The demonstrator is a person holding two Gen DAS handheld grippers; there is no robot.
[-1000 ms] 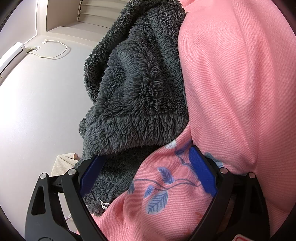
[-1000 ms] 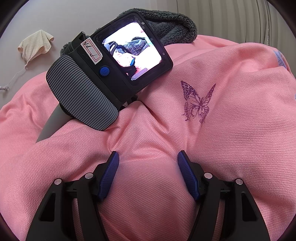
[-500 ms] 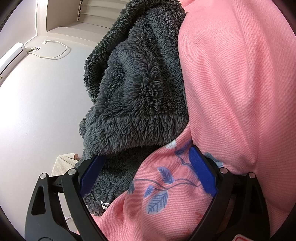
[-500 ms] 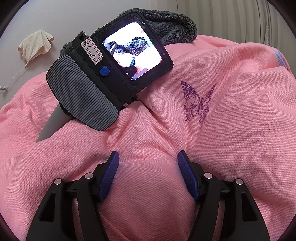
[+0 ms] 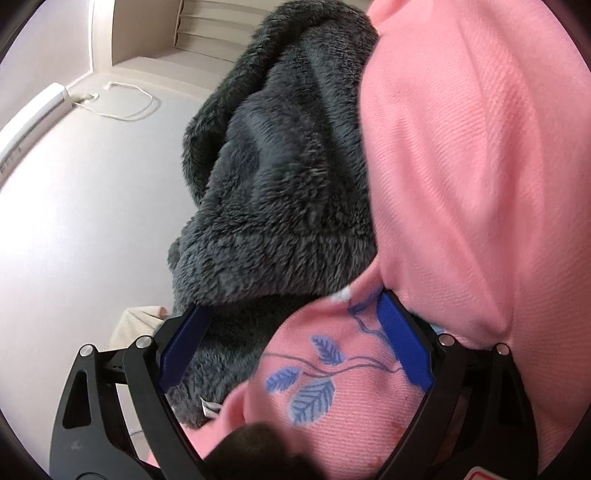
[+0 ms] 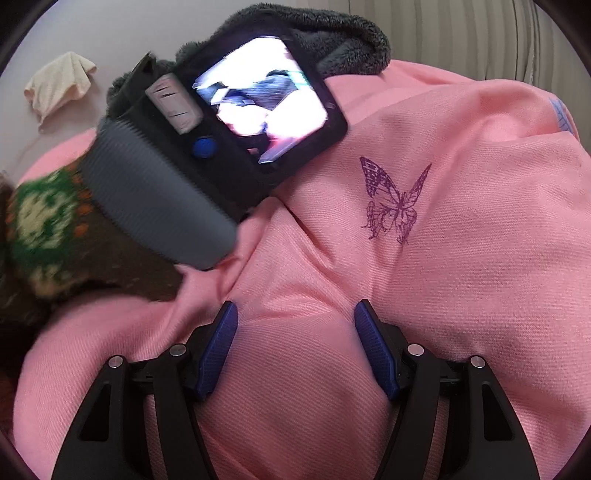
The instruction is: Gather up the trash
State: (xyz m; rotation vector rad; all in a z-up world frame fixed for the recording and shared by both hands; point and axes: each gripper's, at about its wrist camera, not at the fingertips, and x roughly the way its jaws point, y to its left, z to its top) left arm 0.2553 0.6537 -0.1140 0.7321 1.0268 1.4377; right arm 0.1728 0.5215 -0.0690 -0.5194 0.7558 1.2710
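Note:
My left gripper point(image 5: 293, 332) is open, low against a pink blanket point(image 5: 461, 184) with a blue leaf print and a dark grey fluffy blanket point(image 5: 280, 192); nothing is between its fingers. A crumpled cream cloth point(image 5: 135, 326) lies on the floor just left of its left finger. My right gripper point(image 6: 297, 343) is open above the pink blanket point(image 6: 461, 295), near a purple butterfly print point(image 6: 395, 203). The same cream cloth point(image 6: 59, 88) shows at the upper left of the right wrist view. The left unit's lit screen point(image 6: 258, 107) and ribbed grey handle point(image 6: 159, 206) rest on the blanket.
Pale floor point(image 5: 81, 221) spreads to the left, with a white cable point(image 5: 122, 103) and a long white unit point(image 5: 33, 118) along the wall. A knitted green and cream sleeve point(image 6: 40, 229) is at the left unit's handle. A curtain point(image 6: 480, 33) hangs behind.
A knitted sleeve has come in at the left of the right wrist view and the left unit has shifted, blurred. A dark shape now shows at the bottom of the left view.

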